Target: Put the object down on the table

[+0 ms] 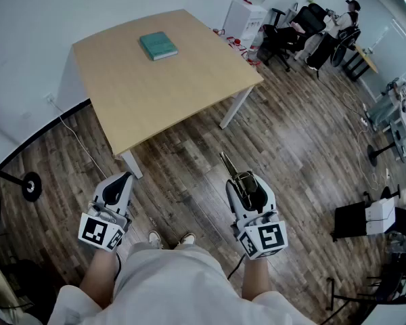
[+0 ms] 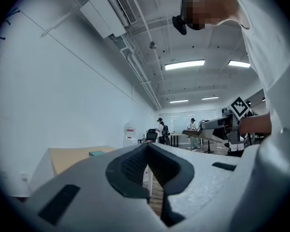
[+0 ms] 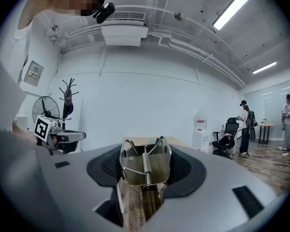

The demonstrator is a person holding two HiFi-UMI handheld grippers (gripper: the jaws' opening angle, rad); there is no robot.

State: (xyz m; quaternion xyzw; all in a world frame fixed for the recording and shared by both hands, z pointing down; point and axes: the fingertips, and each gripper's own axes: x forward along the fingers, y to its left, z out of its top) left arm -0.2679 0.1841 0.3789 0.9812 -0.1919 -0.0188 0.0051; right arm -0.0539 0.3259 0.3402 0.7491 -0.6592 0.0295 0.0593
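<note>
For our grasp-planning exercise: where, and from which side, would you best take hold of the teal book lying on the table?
The book lies flat on the table, nothing overhanging. Likely take its thin edge facing the person, coming in low from the near side, one jaw wedging underneath.

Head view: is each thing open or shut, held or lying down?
left claw: shut, nothing in it.
right claw: shut on something.
silver metal spring clip: held in the right claw, not on the table yet.
teal rectangular book: closed, lying flat.
light wooden table: standing, with only the book on it.
</note>
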